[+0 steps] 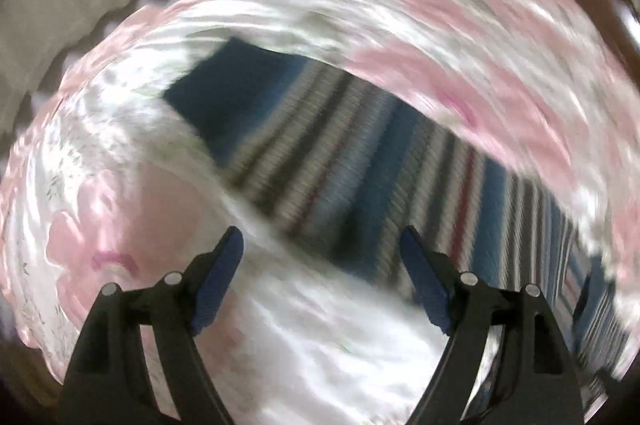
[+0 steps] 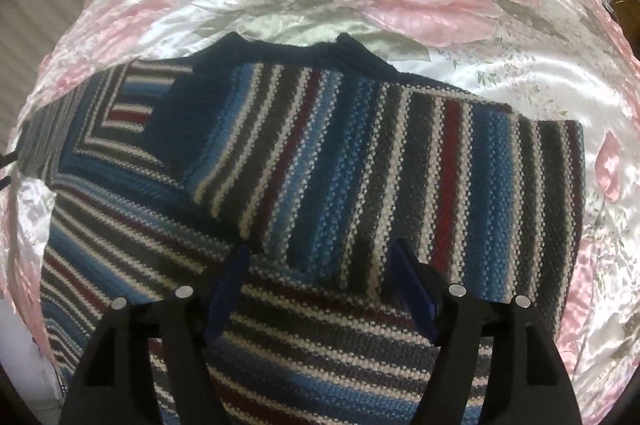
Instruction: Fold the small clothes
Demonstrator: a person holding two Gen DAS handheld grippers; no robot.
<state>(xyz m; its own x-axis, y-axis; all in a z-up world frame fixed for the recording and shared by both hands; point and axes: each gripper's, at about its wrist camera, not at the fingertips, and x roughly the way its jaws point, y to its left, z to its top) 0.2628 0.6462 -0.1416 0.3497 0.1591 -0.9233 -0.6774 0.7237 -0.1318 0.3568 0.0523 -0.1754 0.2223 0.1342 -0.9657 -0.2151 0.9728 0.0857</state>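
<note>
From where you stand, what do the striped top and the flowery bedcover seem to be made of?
Striped top: looks like chunky knitted yarn, wool or acrylic, matte; the pebbly stitch rows show.
Flowery bedcover: looks like satin, perhaps polyester or silk; glossy highlights ripple along its creases.

both the left gripper (image 1: 322, 245) and right gripper (image 2: 320, 257) are chunky black plastic frames with blue finger pads (image 1: 218, 279) and little silver screws (image 2: 456, 290) on top
</note>
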